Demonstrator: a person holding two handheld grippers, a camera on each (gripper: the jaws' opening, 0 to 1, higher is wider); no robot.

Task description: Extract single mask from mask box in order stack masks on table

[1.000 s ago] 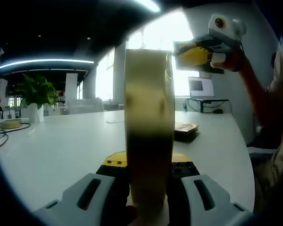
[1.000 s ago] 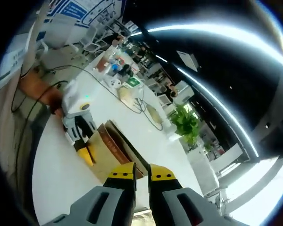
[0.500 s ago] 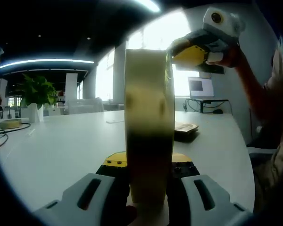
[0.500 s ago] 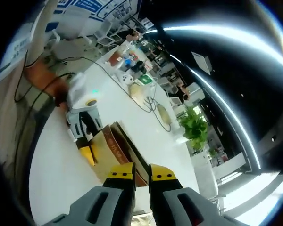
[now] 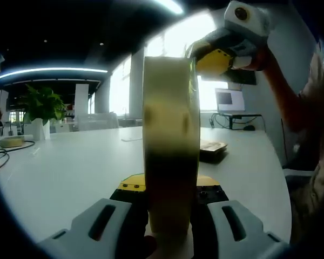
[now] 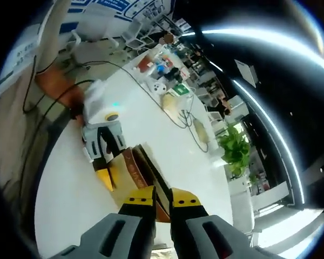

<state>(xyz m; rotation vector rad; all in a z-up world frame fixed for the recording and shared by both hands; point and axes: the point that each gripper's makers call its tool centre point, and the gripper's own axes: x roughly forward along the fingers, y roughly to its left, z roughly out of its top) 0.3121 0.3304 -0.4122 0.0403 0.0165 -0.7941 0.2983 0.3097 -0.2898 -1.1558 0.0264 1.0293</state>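
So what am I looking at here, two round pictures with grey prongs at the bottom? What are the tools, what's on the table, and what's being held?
A person holds a two-jaw gripper in each hand, and each carries a fisheye camera. In the left gripper view, the left gripper is clamped on the mask box, seen edge-on over the white table. The right gripper comes down toward the box's top. In the right gripper view, its jaws are nearly together over the open box. Farther off stand a potted plant and a small stack of masks.

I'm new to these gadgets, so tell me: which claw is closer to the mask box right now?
Left. The left claw is clamped on the mask box, holding it upright on the table. The right claw hovers just above the box's top edge, apparently not yet touching.
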